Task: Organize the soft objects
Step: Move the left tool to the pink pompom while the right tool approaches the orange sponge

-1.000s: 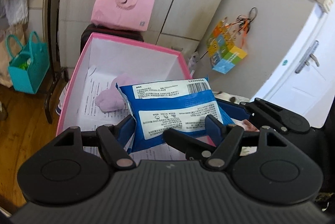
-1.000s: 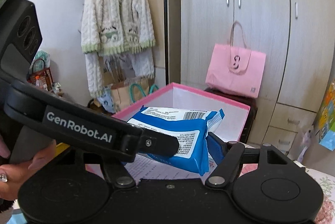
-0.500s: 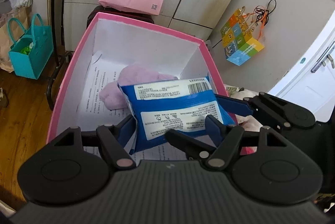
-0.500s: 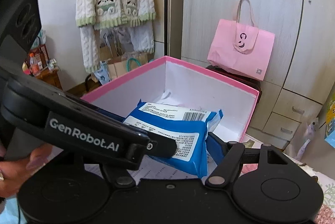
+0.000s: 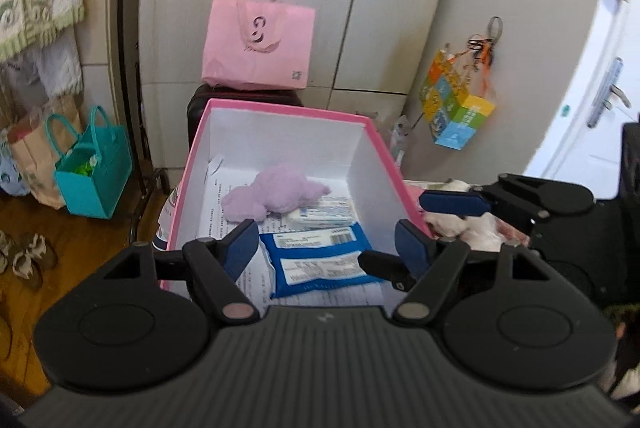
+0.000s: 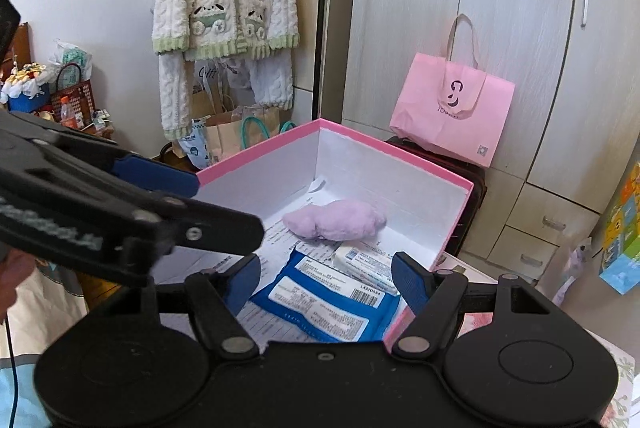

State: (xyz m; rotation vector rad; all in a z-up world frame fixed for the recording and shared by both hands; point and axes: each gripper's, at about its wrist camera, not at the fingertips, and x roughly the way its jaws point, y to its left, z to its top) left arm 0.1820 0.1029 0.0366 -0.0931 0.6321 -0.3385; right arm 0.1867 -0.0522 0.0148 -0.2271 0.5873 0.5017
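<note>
Both pairs of jaws stand spread wide with nothing between them: the left gripper (image 5: pixel 322 242) and the right gripper (image 6: pixel 326 278) each hover over the near end of the pink box (image 5: pixel 280 107), empty. Directly below, at 6 o'clock on the box floor, lies the blue wipes pack (image 5: pixel 322 260), flat and label-side up, resting on printed paper sheets (image 5: pixel 224 204) that line the bottom. Touching its far edge, toward 1 o'clock, sits a smaller white pack (image 5: pixel 324 213); at 11 o'clock of that lies a lilac plush toy (image 5: pixel 274 195). The blue pack is judged light, with a pliant, somewhat slick film wrapper that dents under pressure; a hold across the short sides, or on the crimped end seam, should keep it from sliding out. The plush would compress readily and could be pinched anywhere on its body. Legible writing: a barcode and a code on the blue pack's white label that appears to read "LX320054", though the small print around it is too fine to make out. Beyond the box at 12 o'clock a pink tote bag (image 5: pixel 258 44) bears a dark curled logo; at 9 o'clock in the left view stands a teal basket (image 5: pixel 96 184).
</note>
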